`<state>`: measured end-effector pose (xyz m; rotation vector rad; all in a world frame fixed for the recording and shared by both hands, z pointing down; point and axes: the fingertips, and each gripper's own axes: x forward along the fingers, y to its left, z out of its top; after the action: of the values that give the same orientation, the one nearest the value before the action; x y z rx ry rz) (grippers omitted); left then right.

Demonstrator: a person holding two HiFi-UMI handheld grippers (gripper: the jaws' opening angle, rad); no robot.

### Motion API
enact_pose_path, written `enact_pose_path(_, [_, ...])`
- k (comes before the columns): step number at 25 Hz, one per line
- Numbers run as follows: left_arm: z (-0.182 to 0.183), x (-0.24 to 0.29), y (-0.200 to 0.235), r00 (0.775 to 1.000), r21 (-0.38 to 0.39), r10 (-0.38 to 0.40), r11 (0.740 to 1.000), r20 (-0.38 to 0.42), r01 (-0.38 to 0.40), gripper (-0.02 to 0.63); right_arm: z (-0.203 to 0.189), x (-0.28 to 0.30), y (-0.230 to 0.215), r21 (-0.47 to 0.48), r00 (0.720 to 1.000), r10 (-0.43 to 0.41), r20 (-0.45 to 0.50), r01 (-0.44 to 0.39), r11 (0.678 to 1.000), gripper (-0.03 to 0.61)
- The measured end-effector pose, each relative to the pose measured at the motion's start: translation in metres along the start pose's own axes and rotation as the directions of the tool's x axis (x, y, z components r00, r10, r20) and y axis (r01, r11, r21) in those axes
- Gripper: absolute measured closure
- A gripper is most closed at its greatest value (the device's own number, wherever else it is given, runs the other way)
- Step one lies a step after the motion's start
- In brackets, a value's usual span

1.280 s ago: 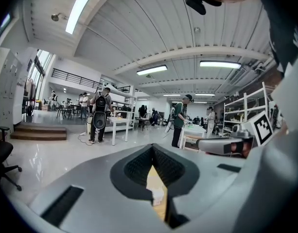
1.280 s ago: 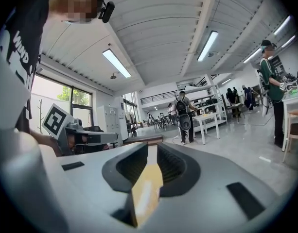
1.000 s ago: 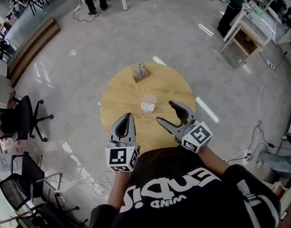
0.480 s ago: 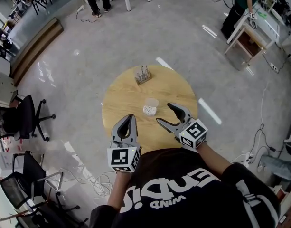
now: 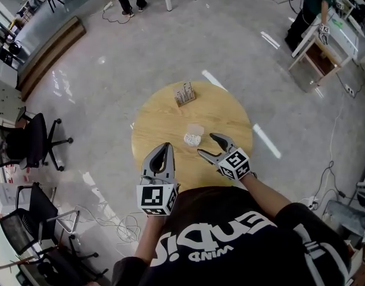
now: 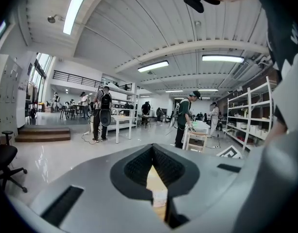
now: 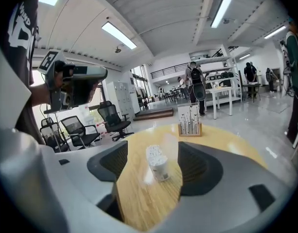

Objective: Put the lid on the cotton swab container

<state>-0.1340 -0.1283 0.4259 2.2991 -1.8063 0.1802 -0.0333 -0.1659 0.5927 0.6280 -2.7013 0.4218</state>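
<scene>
So the cotton swab container (image 5: 192,140) sits open near the middle of the round desk (image 5: 224,115). What looks like its clear lid (image 5: 196,128) lies just behind it, touching or nearly so. The right tongs (image 5: 207,146) are spread apart and empty, aimed right at the container. I'd guess they're lining up to grab the lid. The left tongs (image 5: 164,146) are closed on nothing, parked by the desk's near edge, out of the way. A wooden rack (image 5: 184,93) stands well apart at the far side.

Round wooden table (image 5: 159,124) — small rack (image 5: 184,93), office chair (image 5: 28,143)
</scene>
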Motion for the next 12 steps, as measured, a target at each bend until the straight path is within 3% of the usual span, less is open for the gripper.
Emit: enact_pose_path(12, [-0.007,0.006,0.017,0.999,-0.016,0.027,0.999,-0.041,-0.028,0.603,-0.054,0.049,-0.017,0.002,0.986,0.029,-0.162,-0.029,1.0,0.276])
